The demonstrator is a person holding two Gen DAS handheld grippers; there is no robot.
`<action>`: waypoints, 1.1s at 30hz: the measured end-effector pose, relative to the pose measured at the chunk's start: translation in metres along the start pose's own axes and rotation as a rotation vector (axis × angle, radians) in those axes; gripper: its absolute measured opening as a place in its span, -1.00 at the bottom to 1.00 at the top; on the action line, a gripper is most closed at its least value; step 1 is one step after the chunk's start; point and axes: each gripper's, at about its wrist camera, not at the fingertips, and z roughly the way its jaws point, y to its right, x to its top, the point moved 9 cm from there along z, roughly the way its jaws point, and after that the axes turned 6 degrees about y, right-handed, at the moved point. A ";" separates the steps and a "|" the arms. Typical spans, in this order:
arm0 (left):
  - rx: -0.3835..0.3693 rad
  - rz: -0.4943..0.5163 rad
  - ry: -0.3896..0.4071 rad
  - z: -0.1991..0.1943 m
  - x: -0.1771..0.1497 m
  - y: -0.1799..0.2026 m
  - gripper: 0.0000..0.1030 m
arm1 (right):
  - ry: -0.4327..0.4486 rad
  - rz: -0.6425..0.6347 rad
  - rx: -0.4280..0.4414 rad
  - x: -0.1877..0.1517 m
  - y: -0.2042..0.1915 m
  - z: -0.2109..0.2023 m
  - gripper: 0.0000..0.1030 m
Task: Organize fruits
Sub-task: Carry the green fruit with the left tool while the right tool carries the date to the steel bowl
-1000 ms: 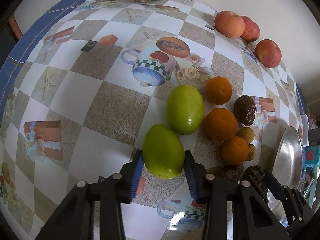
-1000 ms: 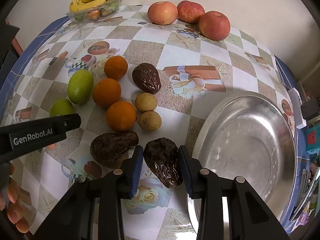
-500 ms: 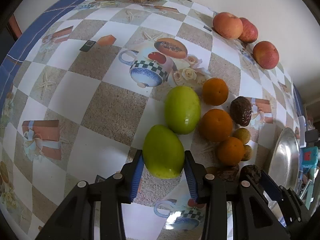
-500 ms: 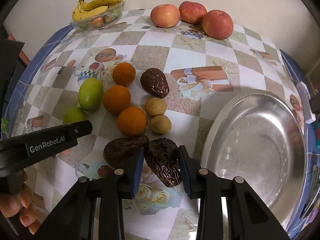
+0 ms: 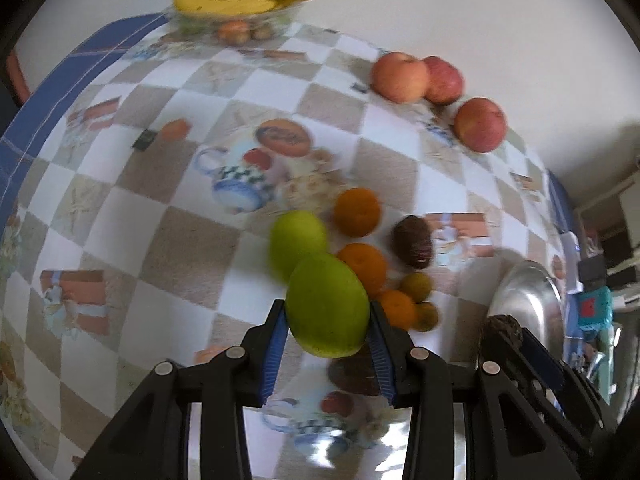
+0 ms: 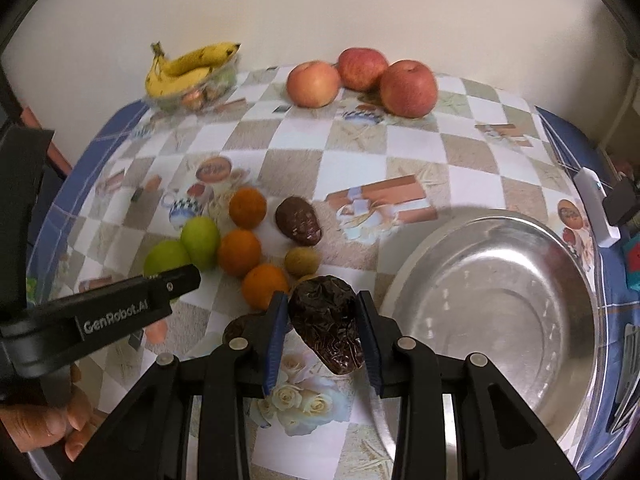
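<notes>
My left gripper is shut on a green mango and holds it above the table. A second green mango lies behind it. My right gripper is shut on a dark wrinkled fruit, raised off the table just left of the steel bowl. Three oranges, another dark fruit and small brown fruits lie in a cluster. The left gripper also shows in the right wrist view with its mango.
Three apples sit at the far edge by the wall. A clear container with bananas stands at the far left. A third dark fruit lies partly hidden behind my right fingers. Clutter lies past the table's right edge.
Both grippers have lifted their fruit off the table. The green mango now sits higher in the left view, and the dark fruit has risen above the cloth beside the bowl.
</notes>
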 end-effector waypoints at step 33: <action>-0.191 0.461 -0.050 0.048 -0.061 0.188 -0.18 | 0.072 0.385 -0.149 -0.003 0.158 0.006 -0.29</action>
